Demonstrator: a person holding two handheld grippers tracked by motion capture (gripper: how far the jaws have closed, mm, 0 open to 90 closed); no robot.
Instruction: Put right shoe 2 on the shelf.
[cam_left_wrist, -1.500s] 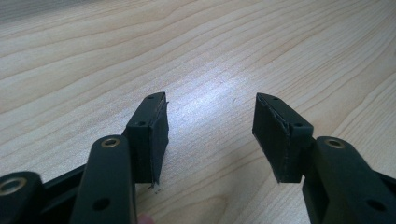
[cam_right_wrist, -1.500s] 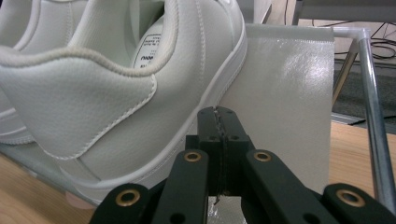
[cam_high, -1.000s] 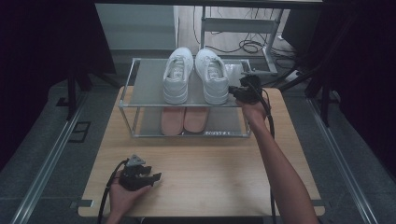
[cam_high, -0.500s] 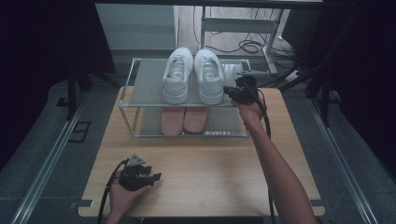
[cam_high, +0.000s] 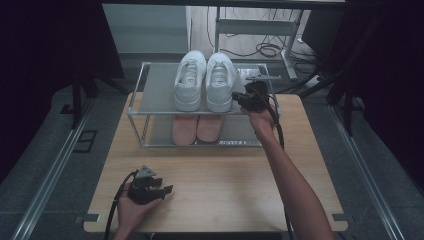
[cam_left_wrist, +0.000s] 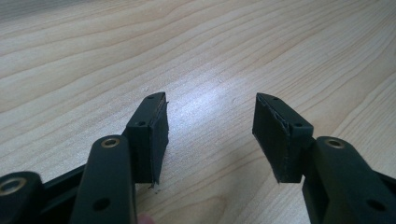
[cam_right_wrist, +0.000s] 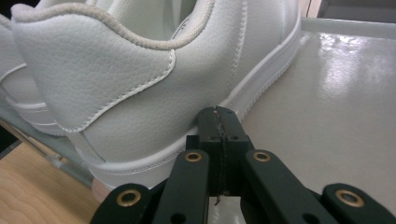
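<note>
A pair of white sneakers stands side by side on the top shelf of a clear two-tier rack. The right sneaker touches the left sneaker. My right gripper is shut with nothing held. Its tips press against the outer side of the right sneaker's sole near the heel. A pair of pink shoes sits on the lower shelf. My left gripper rests open on the wooden table at the front left, with nothing between its pads.
The rack takes up the far half of the table, and its top shelf is bare to the right of the sneakers. Cables and desk legs lie on the floor beyond. Dark curtains flank both sides.
My right gripper has moved left across the top shelf, and the right white sneaker has slid left against its mate. The left gripper has stayed put.
</note>
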